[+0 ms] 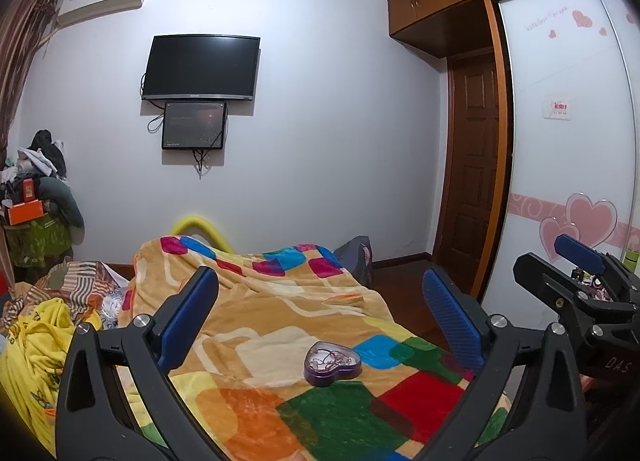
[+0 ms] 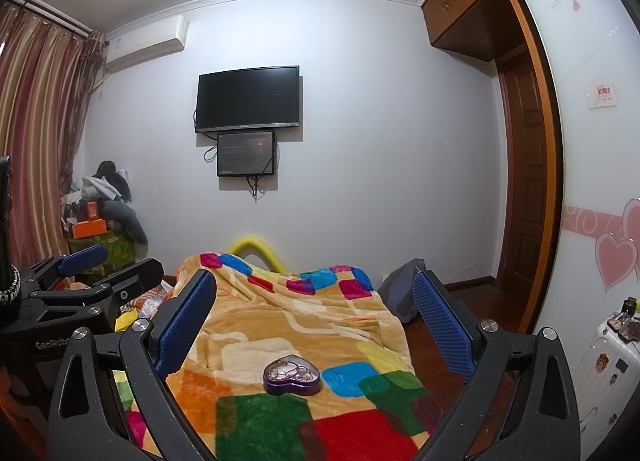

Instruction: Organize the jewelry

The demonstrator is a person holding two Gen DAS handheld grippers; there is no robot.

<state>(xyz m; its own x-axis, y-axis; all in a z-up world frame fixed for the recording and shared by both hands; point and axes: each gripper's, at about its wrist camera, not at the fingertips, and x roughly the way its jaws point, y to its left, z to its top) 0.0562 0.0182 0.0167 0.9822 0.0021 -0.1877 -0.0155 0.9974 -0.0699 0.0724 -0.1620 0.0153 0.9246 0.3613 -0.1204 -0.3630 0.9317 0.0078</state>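
- Here, a small purple heart-shaped jewelry box (image 1: 333, 364) with a clear top is seen resting on the multicoloured fleece blanket (image 1: 280, 317) spread over the bed, near the bed's near end and between the fingers of both claws in each view.
- Tangled chains and beads are made out through or above the top; whether a lid is fitted cannot be told.
- The left claw (image 1: 320, 325) is held spread wide, with nothing pinched, well above and short of the box.
- The right claw (image 2: 316, 325) is likewise spread and empty, hovering apart from the box.
- The box is judged light, stiff and smooth-walled, so slipping is likely; it is best taken across its flat purple sides, low down, rather than over the rounded lobes.
- The soft blanket is expected to give under pressure, so the box may tilt when pushed.
- The chains are judged fine, limp and easily snagged.
- A white stickered suitcase (image 2: 604, 365) is shown only in the right wrist view.
- A crumpled yellow cloth (image 1: 36, 345) is shown plainly only in the left wrist view.
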